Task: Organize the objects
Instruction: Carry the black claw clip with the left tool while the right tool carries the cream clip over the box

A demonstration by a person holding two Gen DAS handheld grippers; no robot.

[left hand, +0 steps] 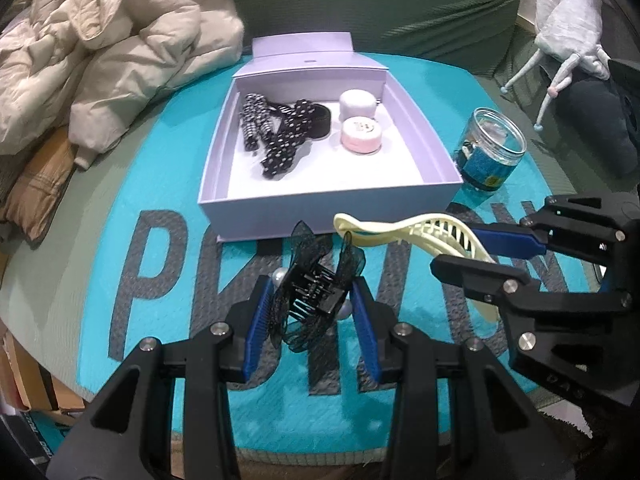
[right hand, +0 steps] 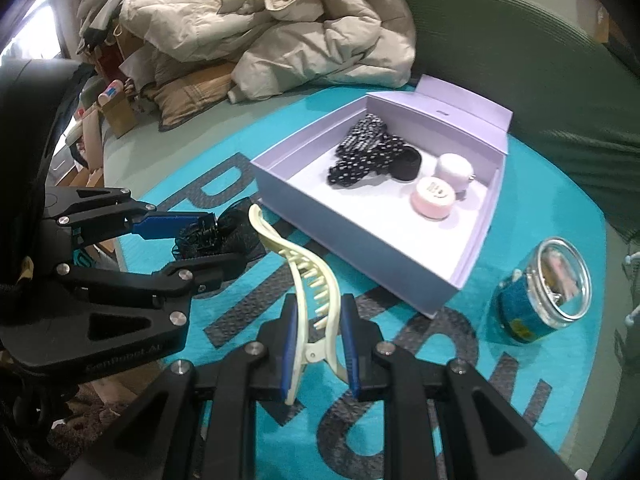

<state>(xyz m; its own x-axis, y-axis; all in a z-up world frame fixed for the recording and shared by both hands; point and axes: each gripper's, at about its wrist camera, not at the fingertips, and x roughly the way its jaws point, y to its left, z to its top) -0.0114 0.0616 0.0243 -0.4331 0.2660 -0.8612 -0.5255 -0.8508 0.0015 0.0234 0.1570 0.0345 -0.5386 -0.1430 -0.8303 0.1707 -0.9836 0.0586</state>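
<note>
lavender box (left hand: 320,216) lies open just beyond both grippers | left gripper (left hand: 314,300) clamps black lace claw clip (left hand: 312,292) | right gripper (right hand: 318,344) clamps cream clip (right hand: 308,280), long axis pointing far-left past box's near corner; left nearer

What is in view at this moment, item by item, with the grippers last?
Storage box: 1, lilac, open, on the teal mat.
Polka-dot hair accessories: a cluster, black and white, inside the box, left side.
Round lidded containers: 2, white and pink, inside the box, right side.
Glass jar: 1, clear with blue label, on the mat right of the box.
Mat: 1, teal with grey lettering.
Puffer jacket: 1, beige, behind the mat.
Black lace claw clip: 1, held in front of the box.
Cream claw clip: 1, held.
Left gripper: closed on the black lace claw clip.
Right gripper: closed on the cream claw clip.
</note>
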